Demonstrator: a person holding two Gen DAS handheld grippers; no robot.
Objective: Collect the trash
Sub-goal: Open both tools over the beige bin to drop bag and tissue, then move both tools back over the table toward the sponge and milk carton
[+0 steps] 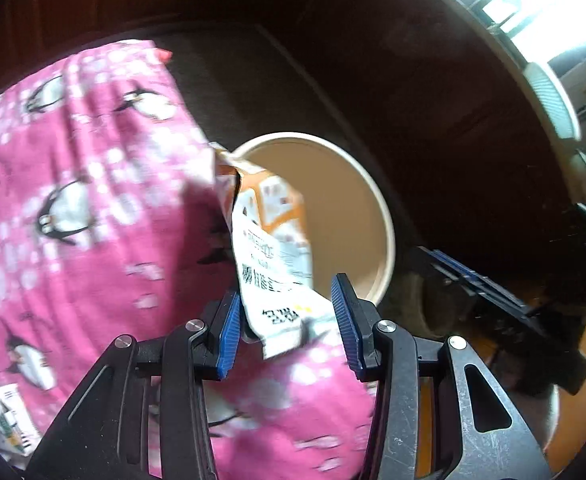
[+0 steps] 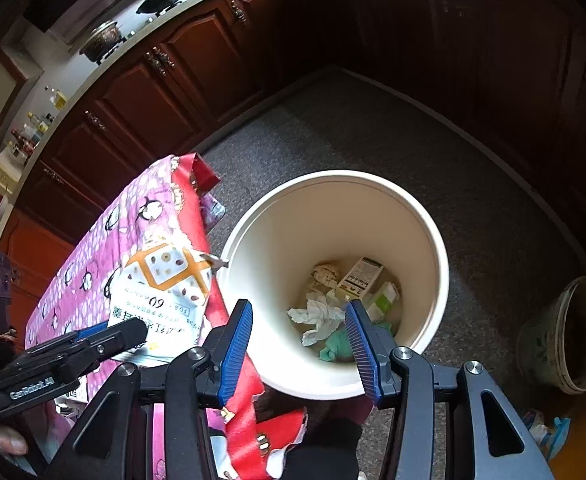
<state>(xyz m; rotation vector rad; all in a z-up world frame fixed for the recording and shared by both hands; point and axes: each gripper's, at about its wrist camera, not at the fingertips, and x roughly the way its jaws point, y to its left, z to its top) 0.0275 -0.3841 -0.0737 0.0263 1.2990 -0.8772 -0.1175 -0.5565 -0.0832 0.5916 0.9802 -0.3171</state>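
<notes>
So we're mid-collect: our left gripper (image 1: 285, 316) has its jaws around a snack wrapper (image 1: 273, 256) at the desk (image 1: 73, 200) edge, just left of the bin (image 2: 433, 240). Can't tell if the pads actually press it. Right gripper (image 2: 299, 344) hangs part-open and empty over the bin. Next we'd swing the wrapper right and let go. The wrapper's far end is blurred.

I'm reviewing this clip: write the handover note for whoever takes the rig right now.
Left gripper: fingers around the snack wrapper at the table edge; whether they press it is unclear.
Right gripper: open, empty, above the bin.
Done: tissues and cartons already lie in the bin.
Left: drop the wrapper in; a small carton is still on the pink tablecloth.
</notes>
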